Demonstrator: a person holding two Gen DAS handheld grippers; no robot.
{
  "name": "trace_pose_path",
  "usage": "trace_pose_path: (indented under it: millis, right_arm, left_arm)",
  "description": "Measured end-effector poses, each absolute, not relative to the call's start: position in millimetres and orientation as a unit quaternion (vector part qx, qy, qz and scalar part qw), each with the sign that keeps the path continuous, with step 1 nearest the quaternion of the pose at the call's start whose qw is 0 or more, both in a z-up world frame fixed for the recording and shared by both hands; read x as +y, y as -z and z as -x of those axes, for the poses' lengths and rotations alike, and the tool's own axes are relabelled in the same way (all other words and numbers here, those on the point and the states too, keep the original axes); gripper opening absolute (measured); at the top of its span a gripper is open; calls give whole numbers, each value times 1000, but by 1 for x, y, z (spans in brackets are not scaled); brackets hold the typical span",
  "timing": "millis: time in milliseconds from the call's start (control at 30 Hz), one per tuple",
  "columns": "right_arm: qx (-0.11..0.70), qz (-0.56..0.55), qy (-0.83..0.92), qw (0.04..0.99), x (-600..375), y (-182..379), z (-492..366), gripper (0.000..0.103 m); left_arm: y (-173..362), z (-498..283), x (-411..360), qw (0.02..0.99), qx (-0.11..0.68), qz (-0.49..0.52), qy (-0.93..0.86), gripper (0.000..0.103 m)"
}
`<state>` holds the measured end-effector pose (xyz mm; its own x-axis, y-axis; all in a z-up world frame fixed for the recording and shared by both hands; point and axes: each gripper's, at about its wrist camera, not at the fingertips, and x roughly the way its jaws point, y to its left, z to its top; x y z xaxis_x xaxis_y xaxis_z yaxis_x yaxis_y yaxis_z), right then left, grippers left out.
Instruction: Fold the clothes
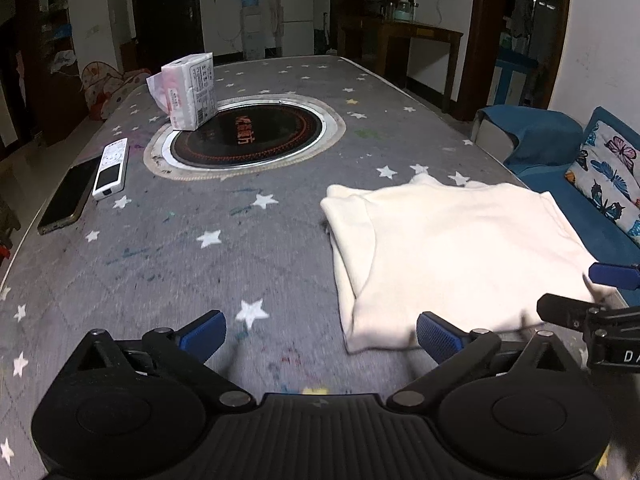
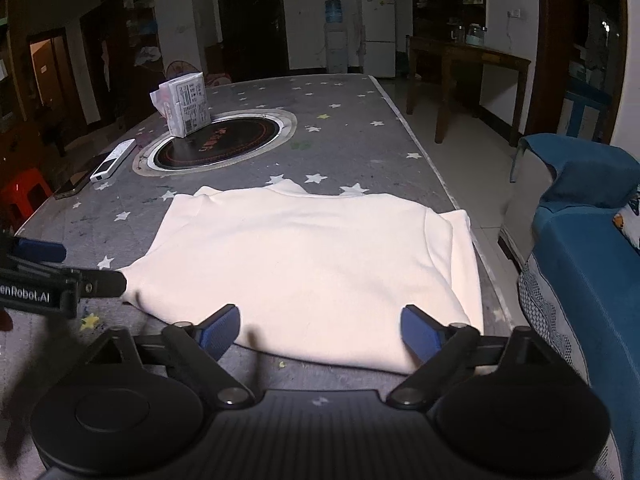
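Cream knit garment (image 2: 304, 264) lies flat ahead of the spread right gripper (image 2: 320, 330), right of the spread left gripper (image 1: 320, 334).

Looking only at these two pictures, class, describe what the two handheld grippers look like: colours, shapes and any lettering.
Both grippers, left and right, are black, with a ribbed base, two round discs and angled link arms. Their fingers carry blue textured pads. Seen side-on, the left one shows white lettering ending "nRobot.AI"; the right shows "DA", then the frame cuts it off. No cables or sleeves are visible.
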<state>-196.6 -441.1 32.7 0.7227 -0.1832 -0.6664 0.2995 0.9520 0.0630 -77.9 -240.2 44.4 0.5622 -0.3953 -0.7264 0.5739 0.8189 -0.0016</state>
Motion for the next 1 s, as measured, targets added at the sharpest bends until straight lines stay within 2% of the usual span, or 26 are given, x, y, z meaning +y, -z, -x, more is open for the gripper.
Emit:
trace_pose_path:
  millis: [333, 1000]
  right_arm:
    - [346, -91, 138, 924, -429, -31, 209, 101]
    - [337, -93, 131, 928, -402, -30, 227, 103]
  left_arm:
    - [-44, 99, -225, 877, 382, -107, 272, 103]
    - [-46, 133, -206, 887, 363, -112, 261, 103]
